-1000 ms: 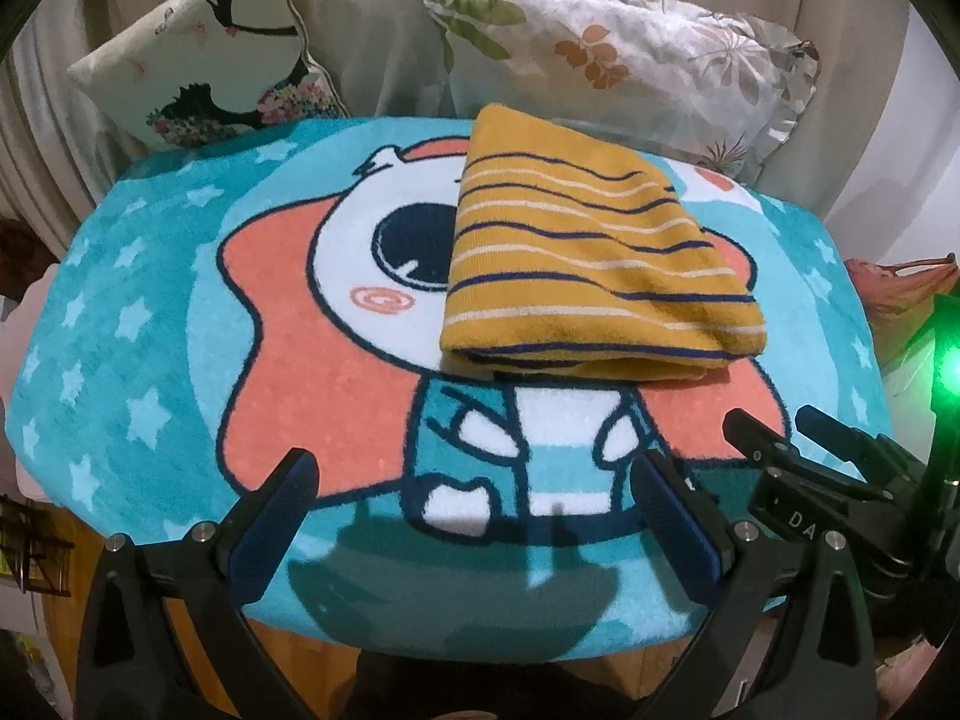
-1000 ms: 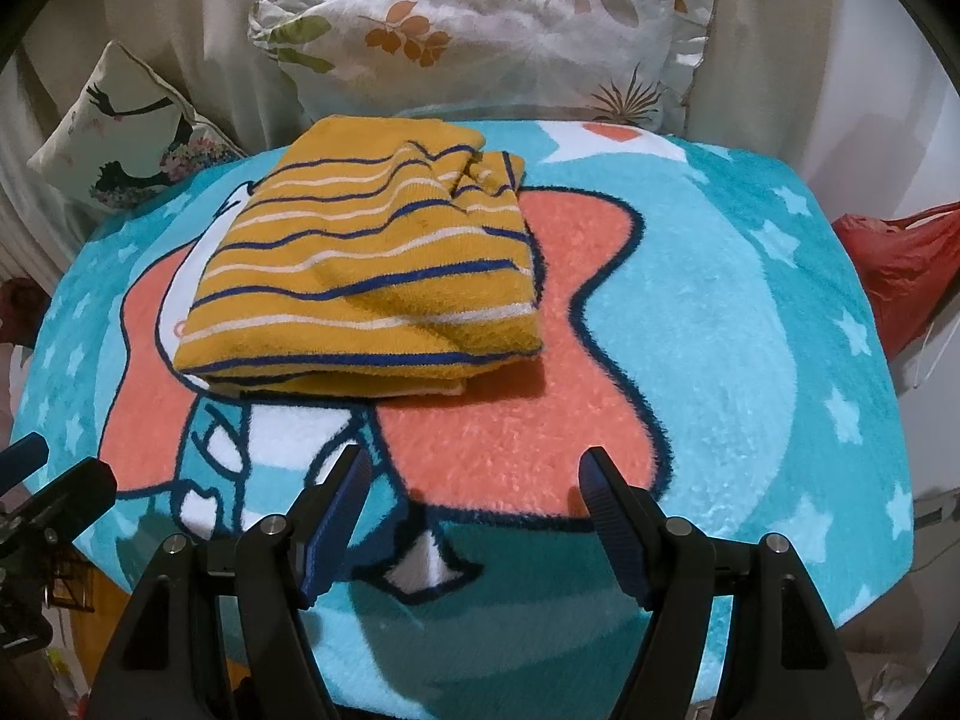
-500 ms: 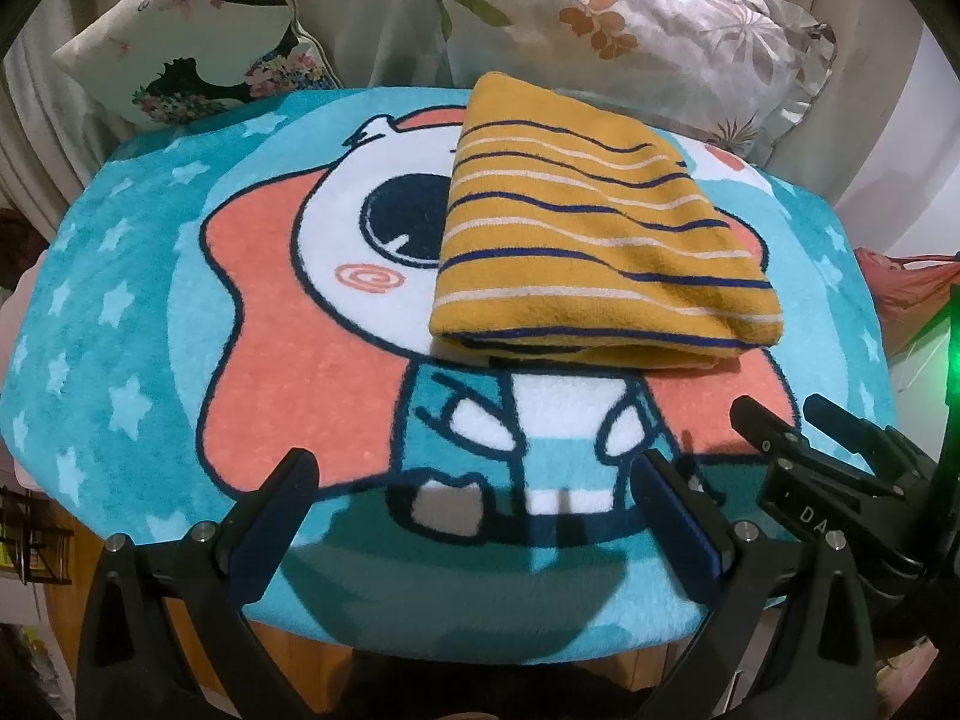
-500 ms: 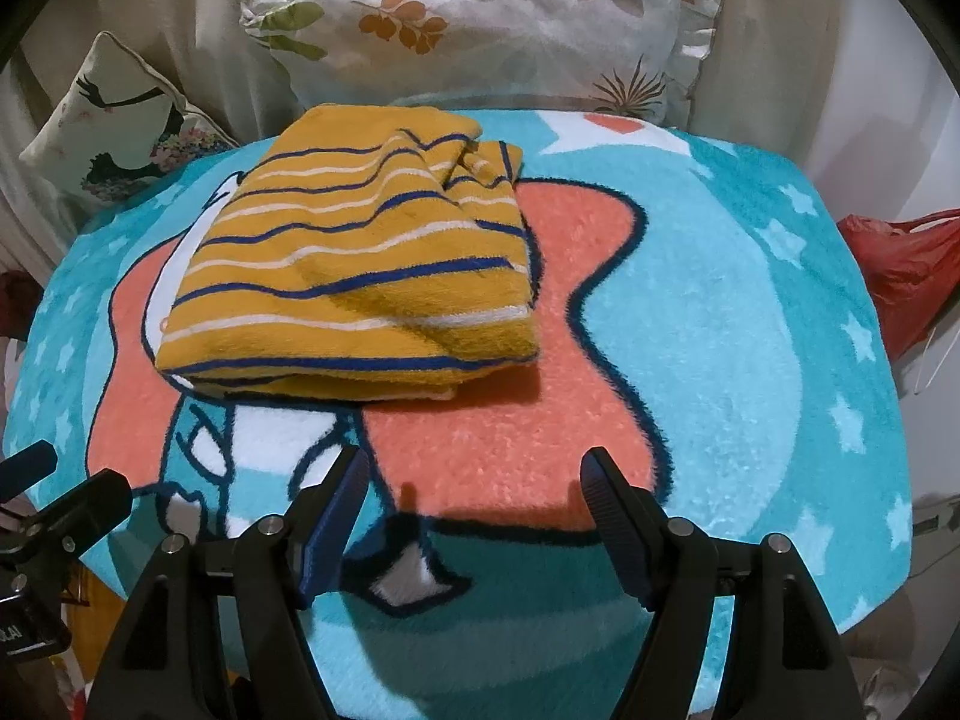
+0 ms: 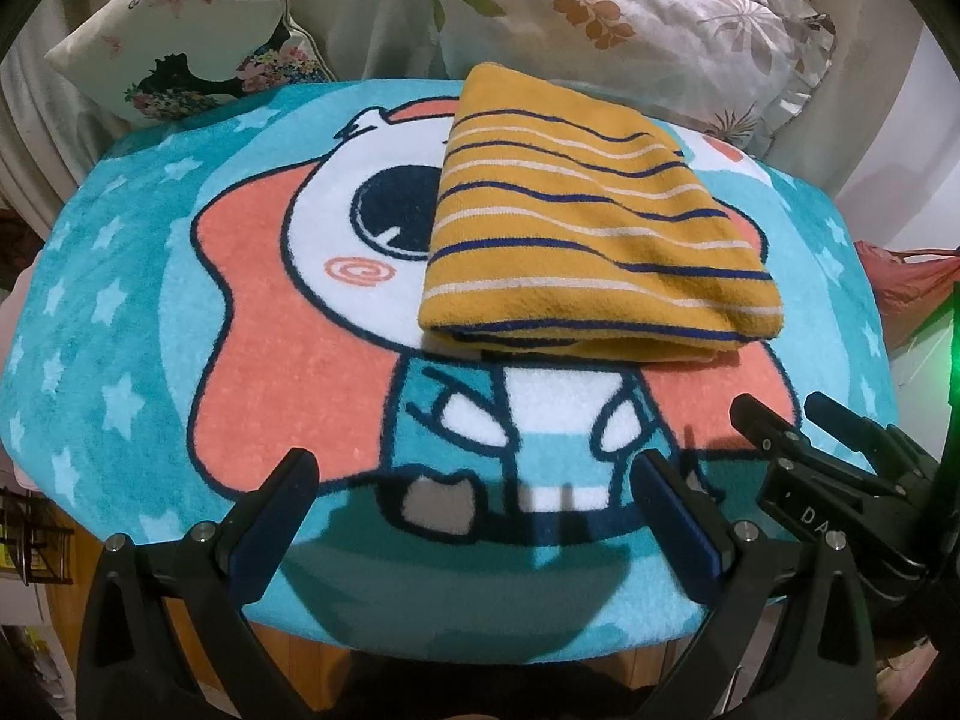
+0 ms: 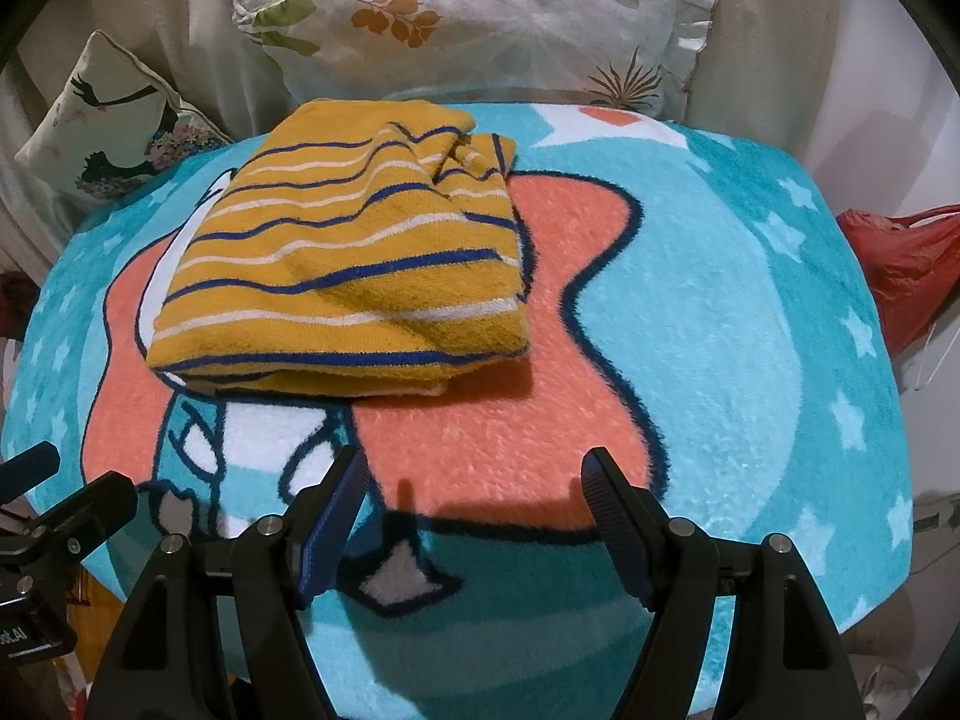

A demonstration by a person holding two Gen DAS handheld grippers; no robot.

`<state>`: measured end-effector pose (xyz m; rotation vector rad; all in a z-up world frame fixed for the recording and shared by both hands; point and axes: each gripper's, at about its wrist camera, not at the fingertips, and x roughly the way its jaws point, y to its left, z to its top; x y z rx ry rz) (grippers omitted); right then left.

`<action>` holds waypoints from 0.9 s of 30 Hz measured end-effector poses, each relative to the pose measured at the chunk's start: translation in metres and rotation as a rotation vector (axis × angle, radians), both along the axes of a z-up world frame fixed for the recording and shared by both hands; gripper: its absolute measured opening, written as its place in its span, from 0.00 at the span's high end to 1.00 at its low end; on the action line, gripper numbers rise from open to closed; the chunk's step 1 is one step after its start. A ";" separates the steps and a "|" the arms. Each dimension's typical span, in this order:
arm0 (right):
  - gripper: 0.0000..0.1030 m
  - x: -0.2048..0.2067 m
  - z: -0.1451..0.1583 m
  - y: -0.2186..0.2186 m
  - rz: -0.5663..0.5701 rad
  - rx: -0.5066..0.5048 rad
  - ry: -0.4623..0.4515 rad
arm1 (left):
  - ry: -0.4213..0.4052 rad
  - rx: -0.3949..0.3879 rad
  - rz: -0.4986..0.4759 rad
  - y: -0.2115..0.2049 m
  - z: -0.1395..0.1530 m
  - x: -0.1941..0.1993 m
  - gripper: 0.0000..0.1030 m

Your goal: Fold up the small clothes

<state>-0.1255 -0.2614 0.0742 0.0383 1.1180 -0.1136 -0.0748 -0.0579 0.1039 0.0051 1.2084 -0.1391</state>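
1. Where the left gripper (image 5: pixel 474 489) hangs over the near edge of the mat, its two blue-padded fingers (image 5: pixel 273 516) stand wide apart with nothing between them.
2. Right gripper (image 6: pixel 474 489): fingers (image 6: pixel 615 519) likewise spread, nothing held, poised over the near part of the mat. Its black frame also shows at the lower right of the left view.
3. Folded garment (image 5: pixel 591 222), (image 6: pixel 354 258): mustard-yellow knit with navy and white stripes, folded into a compact rectangle, thick folded edge toward the near side. It lies on the far middle of the mat, well apart from both grippers. Its far right corner is a little bunched.
4. Mat (image 5: pixel 150 300), (image 6: pixel 750 330): turquoise pile with pale stars, a coral star-shaped cartoon figure and one large eye; the garment partly covers the figure's face.
5. Floral pillow (image 5: pixel 630 18), (image 6: pixel 480 18): white with orange and green leaves, beyond the far edge.
6. Printed cushion (image 5: pixel 192 42), (image 6: pixel 102 126): pale, with a dark silhouette figure, far left.
7. Red plastic bag (image 6: pixel 900 276): off the right edge.
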 end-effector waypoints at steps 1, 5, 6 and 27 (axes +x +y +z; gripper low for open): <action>0.24 0.000 0.000 0.000 0.001 0.000 0.000 | -0.001 0.000 0.000 0.000 0.000 -0.001 0.00; 0.24 -0.003 0.001 0.001 0.003 0.001 0.000 | 0.001 0.001 0.000 0.001 0.000 0.000 0.00; 0.24 -0.004 0.001 0.001 0.004 0.001 -0.001 | 0.002 0.000 0.001 0.001 0.000 0.000 0.00; 0.23 -0.033 0.015 0.012 0.017 -0.012 -0.044 | -0.037 -0.011 0.005 0.003 0.014 -0.026 0.00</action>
